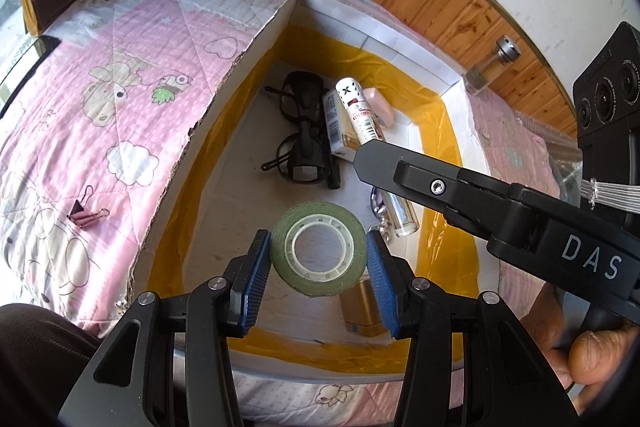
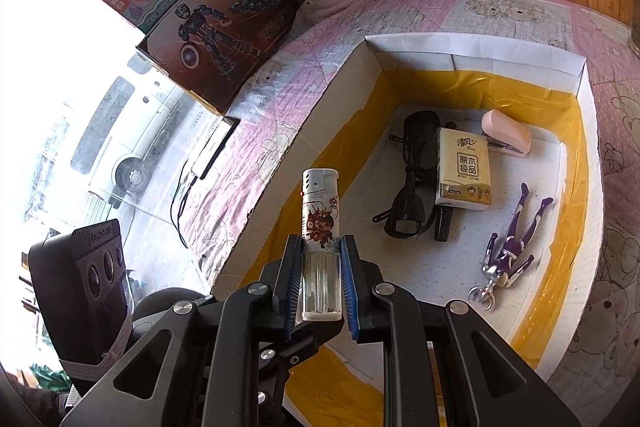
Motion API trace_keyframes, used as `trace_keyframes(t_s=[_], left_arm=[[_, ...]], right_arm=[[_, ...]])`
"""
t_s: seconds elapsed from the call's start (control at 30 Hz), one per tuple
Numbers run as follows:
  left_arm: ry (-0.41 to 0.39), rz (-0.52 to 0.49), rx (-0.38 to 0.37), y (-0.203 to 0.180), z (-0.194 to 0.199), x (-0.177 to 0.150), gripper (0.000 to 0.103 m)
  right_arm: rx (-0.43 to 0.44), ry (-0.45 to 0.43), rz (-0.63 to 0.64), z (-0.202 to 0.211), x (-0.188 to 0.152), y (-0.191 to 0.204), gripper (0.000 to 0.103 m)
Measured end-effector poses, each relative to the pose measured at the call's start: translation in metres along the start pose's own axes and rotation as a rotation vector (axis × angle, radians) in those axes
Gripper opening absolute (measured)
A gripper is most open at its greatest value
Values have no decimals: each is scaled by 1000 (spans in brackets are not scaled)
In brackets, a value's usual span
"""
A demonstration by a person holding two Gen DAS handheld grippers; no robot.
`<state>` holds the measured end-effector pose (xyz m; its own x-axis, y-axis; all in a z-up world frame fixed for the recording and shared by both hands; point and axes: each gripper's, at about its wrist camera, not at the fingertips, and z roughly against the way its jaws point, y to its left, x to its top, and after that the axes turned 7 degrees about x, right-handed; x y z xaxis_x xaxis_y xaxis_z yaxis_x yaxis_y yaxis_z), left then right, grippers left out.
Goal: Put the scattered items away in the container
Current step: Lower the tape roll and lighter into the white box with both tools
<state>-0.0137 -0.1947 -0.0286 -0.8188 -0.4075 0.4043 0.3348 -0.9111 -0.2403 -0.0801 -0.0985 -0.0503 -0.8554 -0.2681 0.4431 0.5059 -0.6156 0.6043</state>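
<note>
- The box (image 1: 248,67) sits on the bed (image 1: 120,67), already holding glasses (image 2: 416,163), tissues (image 2: 464,167), a stapler (image 2: 508,135) and a figure (image 2: 512,251).
- Left gripper (image 1: 318,259) fingers clamp a tape roll (image 1: 318,251) over the box.
- Right gripper (image 2: 320,279) fingers pinch a lighter (image 2: 320,219) near the box's edge.
- Risk, judging by how close the grippers sit: they could collide over the box, or the lighter could land outside it.
- A clip (image 1: 86,215) waits on the bed.

My left wrist camera looks steeply down, close above the cardboard box (image 1: 240,67). My right wrist camera faces down into it from its near edge. Both views share the box interior, sunglasses (image 1: 302,131) and pink quilt (image 1: 120,67).
</note>
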Motion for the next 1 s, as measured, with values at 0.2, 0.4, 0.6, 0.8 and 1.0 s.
trace_keyframes(t_s=[0.2,0.4,0.6,0.8,1.0], left_arm=[[11,-50,23,2,-4,7,49],[36,-121,36,-1,-11,9,49],[54,-161,39,-4,-13,12,49],[64,-189,50,-6,-16,16,49],[74,-227,66,-10,-19,17,49]], right_arm=[[-36,2,-16,2,0,-9,21],[-71,24,-32,3,-8,-17,20],[-97,50,-42,3,-16,-22,20],[-106,68,-63,1,-22,-25,20],[-107,79,-110,-2,-27,-32,20]])
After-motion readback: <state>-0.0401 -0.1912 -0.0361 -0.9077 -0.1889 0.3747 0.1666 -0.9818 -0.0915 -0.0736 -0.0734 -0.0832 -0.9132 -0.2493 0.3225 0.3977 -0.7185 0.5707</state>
